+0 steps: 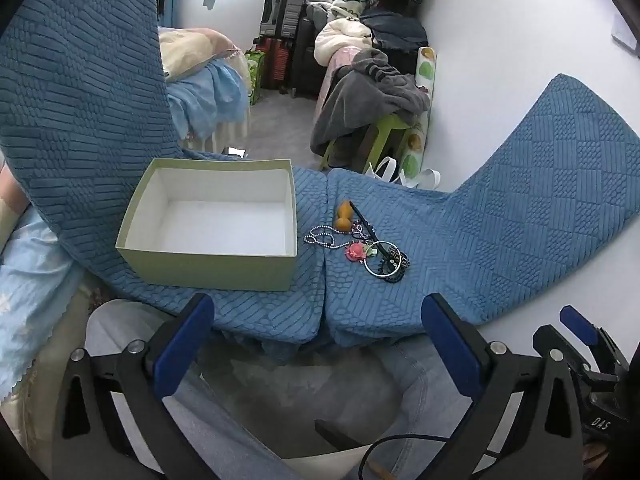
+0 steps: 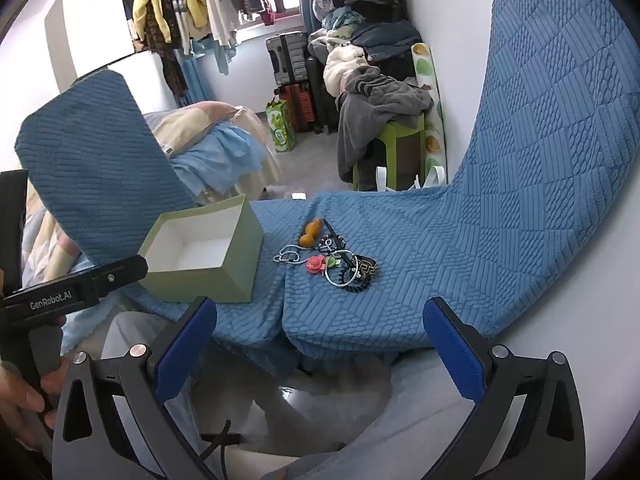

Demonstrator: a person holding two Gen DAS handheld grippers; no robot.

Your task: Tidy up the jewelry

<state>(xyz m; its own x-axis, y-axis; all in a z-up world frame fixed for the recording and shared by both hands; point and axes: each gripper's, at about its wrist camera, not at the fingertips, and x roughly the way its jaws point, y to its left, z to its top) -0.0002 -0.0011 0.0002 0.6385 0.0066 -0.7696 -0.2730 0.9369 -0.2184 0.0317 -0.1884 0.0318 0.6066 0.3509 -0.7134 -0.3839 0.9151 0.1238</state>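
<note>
Blue quilted fabric (image 1: pixel 480 240) covers the seat in a cluttered bedroom hung with clothes (image 2: pixel 188 4), bearing an empty pale green box (image 1: pixel 208 220) beside a jewelry pile (image 1: pixel 360 240), both grippers (image 1: pixel 316 344) (image 2: pixel 320 348) hovering spread wide.

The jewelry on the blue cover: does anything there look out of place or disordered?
Yes. The jewelry lies in one tangled heap on the blue cover, beside the box, not in it. The box is empty.
</note>
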